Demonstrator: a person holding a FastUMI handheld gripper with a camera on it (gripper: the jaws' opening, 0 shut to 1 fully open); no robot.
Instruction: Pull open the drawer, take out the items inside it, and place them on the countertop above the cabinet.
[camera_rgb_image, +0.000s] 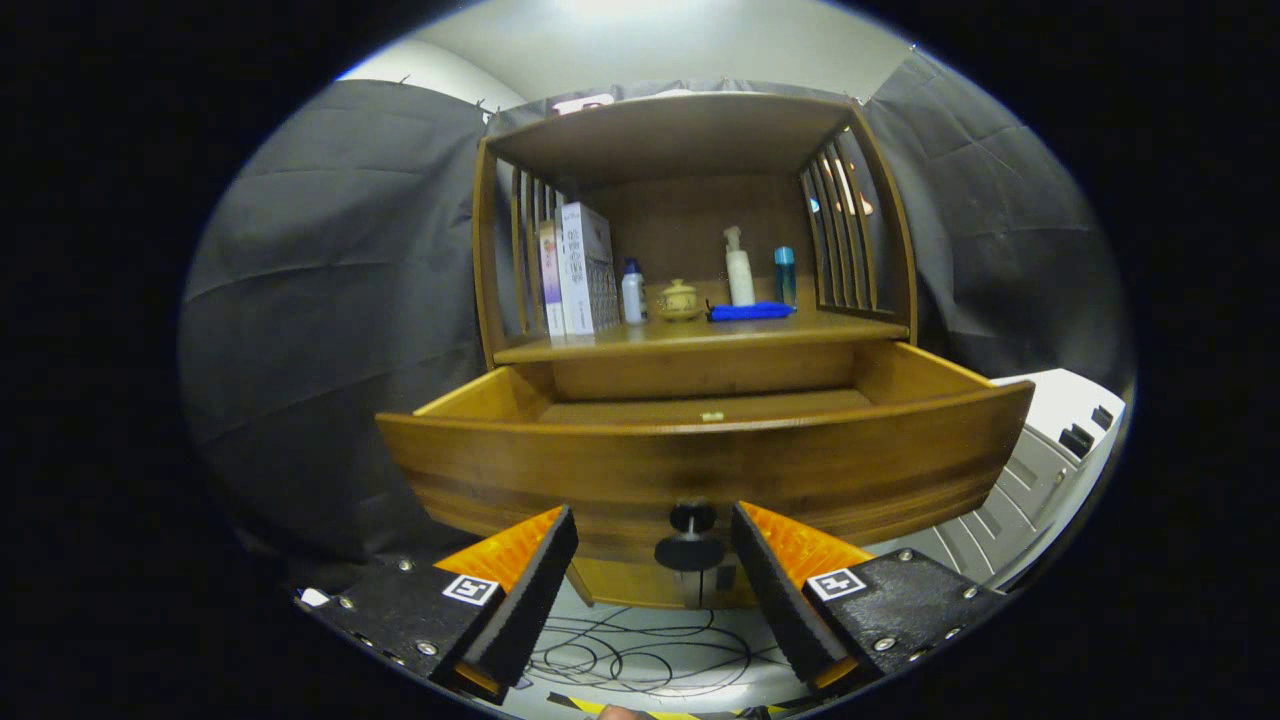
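While you hold the rig low before the cabinet:
Gripper (655, 545): your fingers are spread apart, pinching nothing.
Knob (691, 537): dark, between your fingertips, touching neither; its stem points straight at you.
Drawer (700, 470): pulled out; long axis runs side to side across your fingers, front face toward you.
Drawer inside: a small pale item (711, 415) lies near the front wall.
Countertop (700, 335): above the drawer; carries boxes (585, 268), bottles (739, 268), a jar (679, 300), a blue cloth (750, 311).
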